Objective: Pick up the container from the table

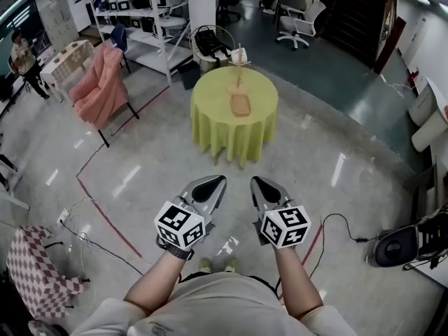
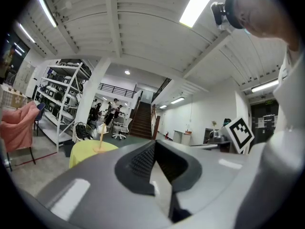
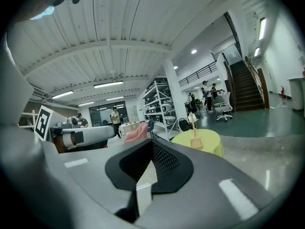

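Far ahead on the round yellow-clothed table (image 1: 225, 137) lies the wooden container (image 1: 240, 104). Near, left gripper (image 1: 218, 181) and right gripper (image 1: 257, 182) hover well short of it, jaws pressed together, empty; pink-draped chair (image 1: 101, 84) far left.

ahead: lies bare, glossy grey floor (image 1: 234, 187) up to round table under yellow-green cloth (image 1: 210, 96) | tabletop: stands open from above, holds only shallow wooden container (image 1: 240, 105) and thin upright wooden stand (image 1: 239, 68) | left: clear beside table, pink cloth-draped chair (image 1: 101, 82) well apart | behind: crowded by black wire basket (image 1: 208, 42) and white metal shelving (image 1: 150, 19)
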The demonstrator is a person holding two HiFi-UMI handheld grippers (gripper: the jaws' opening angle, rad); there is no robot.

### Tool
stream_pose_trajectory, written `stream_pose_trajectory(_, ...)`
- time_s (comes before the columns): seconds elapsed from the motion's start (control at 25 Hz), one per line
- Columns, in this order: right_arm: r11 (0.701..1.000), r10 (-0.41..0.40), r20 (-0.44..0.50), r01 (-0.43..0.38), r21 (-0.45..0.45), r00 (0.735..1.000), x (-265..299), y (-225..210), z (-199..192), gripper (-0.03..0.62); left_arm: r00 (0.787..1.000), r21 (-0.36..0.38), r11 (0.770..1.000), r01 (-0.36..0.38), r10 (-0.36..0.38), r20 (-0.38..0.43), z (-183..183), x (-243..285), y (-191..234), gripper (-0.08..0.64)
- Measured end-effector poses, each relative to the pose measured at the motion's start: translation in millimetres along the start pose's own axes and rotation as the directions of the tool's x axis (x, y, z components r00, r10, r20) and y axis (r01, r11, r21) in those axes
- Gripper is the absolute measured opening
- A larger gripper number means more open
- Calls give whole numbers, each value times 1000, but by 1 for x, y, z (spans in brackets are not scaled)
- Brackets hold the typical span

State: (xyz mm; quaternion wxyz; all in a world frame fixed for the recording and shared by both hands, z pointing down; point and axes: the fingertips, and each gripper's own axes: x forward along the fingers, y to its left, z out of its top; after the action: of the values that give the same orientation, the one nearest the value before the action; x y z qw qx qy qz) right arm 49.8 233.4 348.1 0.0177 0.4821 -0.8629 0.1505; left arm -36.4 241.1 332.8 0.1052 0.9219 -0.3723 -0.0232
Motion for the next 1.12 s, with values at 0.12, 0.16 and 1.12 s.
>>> stream_pose_trajectory(0.12, 1000, 3, 11, -3, 2, 1000, -4, -8, 3, 9, 1000, 10, 1000, -4, 4, -3, 0, 7, -4, 6)
stream_pose_trajectory(0.16, 1000, 2, 15, -2, 2, 1000, -5, -12, 5, 9, 1000, 15, 1000, -6, 6, -3, 0, 10, -5, 6)
stream_pose_trajectory(1.12, 998, -48, -27, 49, 42, 999, 93, -92, 3, 9, 999, 21, 1000, -19, 20, -45, -13, 108, 80, 6)
